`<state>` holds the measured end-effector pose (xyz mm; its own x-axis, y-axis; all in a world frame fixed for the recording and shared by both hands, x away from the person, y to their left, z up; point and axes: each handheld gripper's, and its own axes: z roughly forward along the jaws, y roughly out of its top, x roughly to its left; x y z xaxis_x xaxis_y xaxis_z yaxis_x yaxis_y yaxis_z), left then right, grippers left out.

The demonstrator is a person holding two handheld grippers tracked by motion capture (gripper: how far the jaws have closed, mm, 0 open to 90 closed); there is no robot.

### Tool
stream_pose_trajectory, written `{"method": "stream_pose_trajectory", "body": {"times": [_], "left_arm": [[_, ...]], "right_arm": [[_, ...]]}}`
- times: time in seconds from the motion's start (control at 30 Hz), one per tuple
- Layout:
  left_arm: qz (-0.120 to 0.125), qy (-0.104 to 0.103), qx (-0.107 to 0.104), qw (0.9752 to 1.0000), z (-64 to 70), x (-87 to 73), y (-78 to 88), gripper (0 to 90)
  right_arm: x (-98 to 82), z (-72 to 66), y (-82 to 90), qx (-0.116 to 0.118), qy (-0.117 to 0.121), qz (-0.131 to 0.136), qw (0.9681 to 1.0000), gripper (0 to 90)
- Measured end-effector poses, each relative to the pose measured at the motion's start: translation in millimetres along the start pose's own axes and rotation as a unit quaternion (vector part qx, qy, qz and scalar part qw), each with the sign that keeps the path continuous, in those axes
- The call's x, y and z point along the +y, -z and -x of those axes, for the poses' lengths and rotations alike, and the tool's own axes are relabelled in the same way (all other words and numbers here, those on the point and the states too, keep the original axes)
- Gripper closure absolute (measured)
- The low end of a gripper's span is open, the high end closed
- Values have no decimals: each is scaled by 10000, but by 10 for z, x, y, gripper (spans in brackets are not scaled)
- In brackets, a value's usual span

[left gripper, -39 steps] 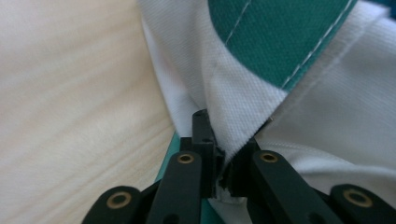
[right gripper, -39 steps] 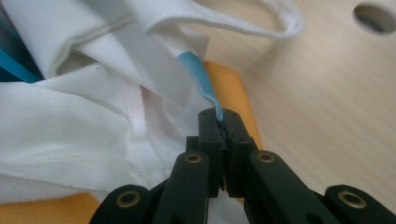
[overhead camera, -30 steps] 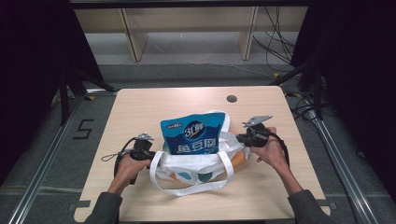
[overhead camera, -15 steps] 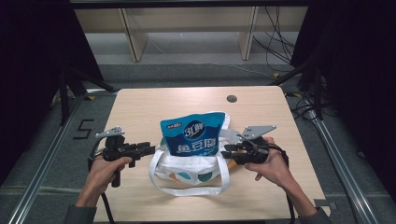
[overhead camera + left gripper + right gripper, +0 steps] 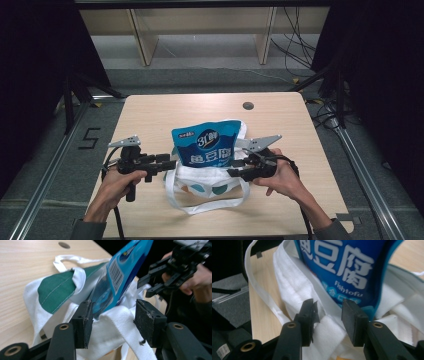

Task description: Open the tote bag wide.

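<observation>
High view overhead; tongs views close, sharing bag (image 5: 207,180).

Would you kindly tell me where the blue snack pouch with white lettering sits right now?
In the high view, the blue snack pouch stands upright in the white cloth tote bag at the table's near middle, between the left gripper and right gripper.

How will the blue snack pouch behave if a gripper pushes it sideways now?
The blue snack pouch stands tall, only its bottom inside the soft white tote bag, so it would probably tip over. Its glossy film looks slippery and likely dents easily. It seems puffy, so probably light.
</observation>
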<state>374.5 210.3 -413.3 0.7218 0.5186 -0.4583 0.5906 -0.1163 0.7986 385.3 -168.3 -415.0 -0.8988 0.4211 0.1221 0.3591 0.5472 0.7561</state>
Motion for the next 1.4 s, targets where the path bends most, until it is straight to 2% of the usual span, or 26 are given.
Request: {"method": "stream_pose_trajectory", "body": {"times": [0.1,0.2,0.27,0.3,0.4,0.47,0.5,0.53,0.63,0.67,0.73,0.8,0.87,0.9,0.93,0.97,1.03,1.07,1.1,1.13,1.2,1.23,1.3,1.33,1.37,1.4], "left_arm": [[-395,-96,100,9991,8,-27,-145,450],[-452,-213,107,9987,26,-45,-200,452],[-556,-307,183,9978,45,-64,-251,488],[-736,-538,154,9957,50,-103,-317,544],[-855,-547,215,9946,44,-172,-402,644],[-1074,-460,241,9929,-19,-265,-492,672],[-1092,-465,251,9926,-45,-294,-511,672],[-1078,-336,239,9933,-70,-340,-533,677],[-1191,-403,390,9913,-145,-507,-609,695],[-1328,-361,437,9895,-183,-578,-648,695],[-1318,-233,524,9896,-239,-678,-703,715],[-1391,-305,523,9884,-211,-637,-691,725],[-1416,-453,650,9868,-157,-604,-673,717],[-1322,-445,631,9882,-136,-576,-634,710],[-1240,-446,652,9891,-119,-555,-600,698],[-1088,-434,595,9913,-94,-519,-543,668],[-933,-454,482,9934,-74,-463,-461,647],[-699,-401,489,9955,-45,-410,-376,615],[-676,-392,420,9961,-47,-375,-325,601],[-676,-392,420,9961,-47,-375,-325,593],[-448,-391,534,9968,-57,-302,-211,584],[-393,-339,532,9972,-79,-279,-179,579],[-363,-319,576,9972,-104,-257,-155,579],[-277,-247,782,9962,-156,-234,-143,575],[-277,-247,782,9962,-156,-234,-143,576],[-309,-259,870,9954,-193,-217,-146,576]], "right_arm": [[-6,12,-59,2,67,-112,9999,624],[-28,-12,-107,51,226,-269,9994,662],[-59,-25,-142,196,349,-408,9984,726],[-82,-39,-163,179,346,-516,9979,766],[-182,-79,-267,235,339,-799,9960,807],[-255,-69,-356,234,394,-909,9948,818],[-255,-69,-356,234,394,-909,9948,818],[-304,-49,-410,244,341,-950,9946,823],[-415,-40,-524,225,218,-1153,9928,827],[-415,-40,-524,225,218,-1153,9928,827],[-492,-25,-600,157,217,-1115,9934,828],[-488,-19,-580,187,227,-1115,9933,827],[-476,-33,-554,218,249,-998,9945,818],[-462,-32,-521,210,177,-973,9949,811],[-438,-22,-471,272,154,-789,9964,801],[-380,-7,-343,292,139,-398,9987,770],[-353,0,-280,229,66,-337,9991,759],[-294,33,-168,237,10,-63,9997,727],[-272,54,-121,242,-78,39,9997,717],[-272,54,-121,242,-78,39,9997,717],[-222,118,26,160,-191,263,9993,698],[-211,124,69,102,-360,343,9987,697],[-200,177,126,209,-433,490,9976,697],[-183,260,246,96,-512,720,9960,698],[-175,306,292,-247,-385,701,9965,698],[-175,306,292,-247,-385,701,9965,698]]}}
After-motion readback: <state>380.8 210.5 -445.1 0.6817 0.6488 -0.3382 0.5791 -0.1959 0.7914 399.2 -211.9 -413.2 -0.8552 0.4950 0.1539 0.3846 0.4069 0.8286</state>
